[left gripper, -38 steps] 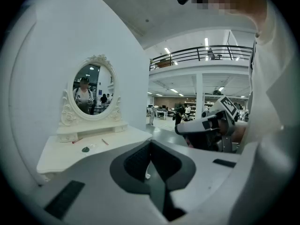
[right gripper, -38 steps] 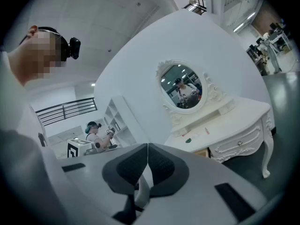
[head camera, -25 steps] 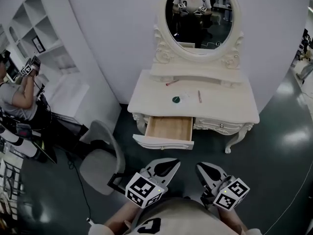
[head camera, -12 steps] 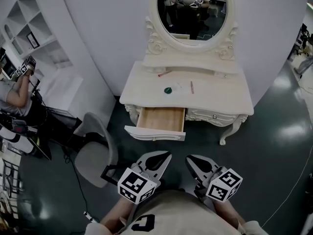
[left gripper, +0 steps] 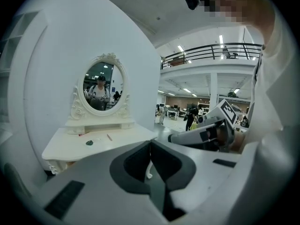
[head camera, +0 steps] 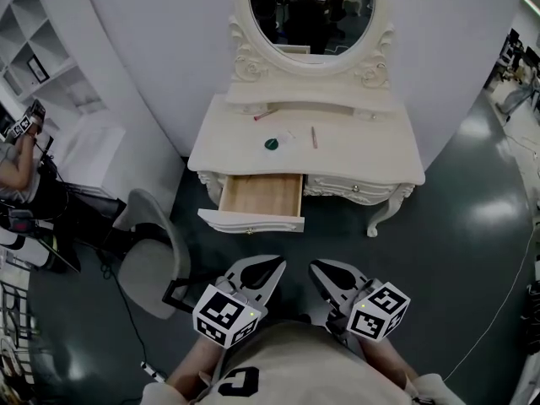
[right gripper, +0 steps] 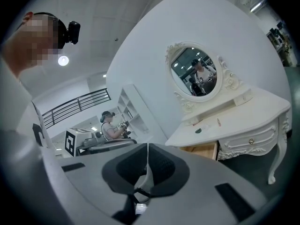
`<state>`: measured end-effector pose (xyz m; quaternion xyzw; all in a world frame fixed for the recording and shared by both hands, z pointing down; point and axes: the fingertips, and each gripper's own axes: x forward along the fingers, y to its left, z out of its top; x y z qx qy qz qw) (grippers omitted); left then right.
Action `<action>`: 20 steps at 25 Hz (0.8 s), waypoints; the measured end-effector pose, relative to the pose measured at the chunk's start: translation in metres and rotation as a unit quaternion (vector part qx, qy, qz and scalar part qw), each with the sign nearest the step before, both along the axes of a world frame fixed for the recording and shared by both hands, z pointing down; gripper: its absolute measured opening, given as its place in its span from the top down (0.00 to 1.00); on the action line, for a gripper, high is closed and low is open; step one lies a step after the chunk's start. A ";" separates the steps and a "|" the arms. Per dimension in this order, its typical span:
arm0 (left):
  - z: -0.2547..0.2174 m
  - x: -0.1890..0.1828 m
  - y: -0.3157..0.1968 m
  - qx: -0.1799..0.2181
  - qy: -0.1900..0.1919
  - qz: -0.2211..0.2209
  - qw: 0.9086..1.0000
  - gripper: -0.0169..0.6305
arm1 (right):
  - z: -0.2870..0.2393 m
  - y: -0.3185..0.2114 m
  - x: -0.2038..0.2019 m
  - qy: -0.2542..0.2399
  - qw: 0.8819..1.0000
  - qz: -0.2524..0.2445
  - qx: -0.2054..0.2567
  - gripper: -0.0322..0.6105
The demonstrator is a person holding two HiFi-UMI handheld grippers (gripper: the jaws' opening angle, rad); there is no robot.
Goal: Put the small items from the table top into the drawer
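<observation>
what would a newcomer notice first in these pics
A white dressing table with an oval mirror stands ahead, its left drawer pulled open. A green disc and a pink stick lie on its top. The left claw and right claw, both shut, sit close to the person.

The person wears a pale cream cloth top (head camera: pixel 295 363) with a dark block letter (head camera: pixel 239 384) printed toward its 7 o'clock edge (it looks like a C). At 11 o'clock from the top is the light grey plastic left gripper (head camera: pixel 272 266), at 1 o'clock the matching right gripper (head camera: pixel 317 268), both with dark grey jaw linings. Each carries a white cube with black square markers (head camera: pixel 224 315). A small black head camera (right gripper: pixel 72 32) is worn above.
</observation>
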<state>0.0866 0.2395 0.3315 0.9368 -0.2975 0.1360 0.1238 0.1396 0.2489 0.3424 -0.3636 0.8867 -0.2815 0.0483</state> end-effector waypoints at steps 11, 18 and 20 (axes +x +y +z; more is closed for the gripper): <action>0.003 -0.011 -0.057 -0.010 0.039 0.035 0.999 0.89 | 0.010 -0.044 -0.008 0.045 0.997 0.045 -0.032 0.90; 0.011 -0.046 -0.099 -0.026 0.054 0.045 0.997 0.89 | 0.015 -0.084 -0.037 0.072 0.995 0.057 -0.049 0.90; 0.013 -0.058 -0.111 -0.028 0.057 0.045 0.997 0.89 | 0.016 -0.095 -0.047 0.079 0.994 0.057 -0.053 0.90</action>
